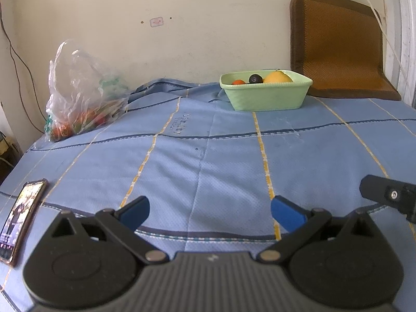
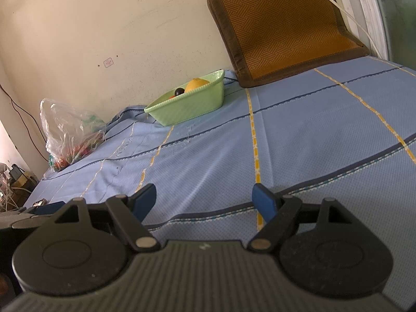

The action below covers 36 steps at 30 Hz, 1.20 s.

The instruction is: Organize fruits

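Observation:
A light green basket (image 1: 265, 98) stands at the far side of the blue checked cloth, near the wall. It holds a yellow fruit (image 1: 277, 77), a dark round fruit (image 1: 255, 78) and a small orange fruit (image 1: 238, 82). It also shows in the right wrist view (image 2: 189, 106). A clear plastic bag (image 1: 80, 96) with red and green items lies at the far left, also in the right wrist view (image 2: 70, 137). My left gripper (image 1: 210, 212) is open and empty, low over the near cloth. My right gripper (image 2: 205, 201) is open and empty, far from the basket.
A phone (image 1: 22, 218) with a lit screen lies at the near left edge. A brown woven cushion (image 1: 340, 46) leans on the wall at the back right. Part of the right gripper (image 1: 390, 195) shows at the right. Cables hang on the left wall.

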Available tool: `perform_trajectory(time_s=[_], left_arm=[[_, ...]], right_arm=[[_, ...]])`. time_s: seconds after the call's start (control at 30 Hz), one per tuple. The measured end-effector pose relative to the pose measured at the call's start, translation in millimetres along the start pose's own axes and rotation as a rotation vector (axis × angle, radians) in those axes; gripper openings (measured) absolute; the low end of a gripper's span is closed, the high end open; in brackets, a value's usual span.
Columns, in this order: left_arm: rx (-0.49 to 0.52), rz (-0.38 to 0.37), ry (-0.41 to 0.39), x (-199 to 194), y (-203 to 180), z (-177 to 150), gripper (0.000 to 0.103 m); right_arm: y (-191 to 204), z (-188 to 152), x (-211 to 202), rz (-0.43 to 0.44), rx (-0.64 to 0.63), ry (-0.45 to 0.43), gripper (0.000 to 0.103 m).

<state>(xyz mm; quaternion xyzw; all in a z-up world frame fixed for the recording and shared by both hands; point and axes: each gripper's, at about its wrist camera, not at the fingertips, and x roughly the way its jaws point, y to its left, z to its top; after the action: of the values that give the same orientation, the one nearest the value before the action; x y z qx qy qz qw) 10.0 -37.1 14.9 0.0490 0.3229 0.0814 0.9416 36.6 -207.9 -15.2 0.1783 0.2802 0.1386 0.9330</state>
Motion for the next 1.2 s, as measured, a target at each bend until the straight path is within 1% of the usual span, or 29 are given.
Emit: perform_trajectory(time_s=[0.23, 1.2], left_arm=[[0.001, -0.01, 0.005, 0.4, 1.9, 0.1, 0.103], [0.003, 0.003, -0.002, -1.3, 3.0, 0.1, 0.103]], right_arm=[[0.5, -0.1, -0.3, -0.001, 0.0, 0.0, 0.083], [-0.1, 0.5, 0.4, 0.002, -0.001, 0.001, 0.084]])
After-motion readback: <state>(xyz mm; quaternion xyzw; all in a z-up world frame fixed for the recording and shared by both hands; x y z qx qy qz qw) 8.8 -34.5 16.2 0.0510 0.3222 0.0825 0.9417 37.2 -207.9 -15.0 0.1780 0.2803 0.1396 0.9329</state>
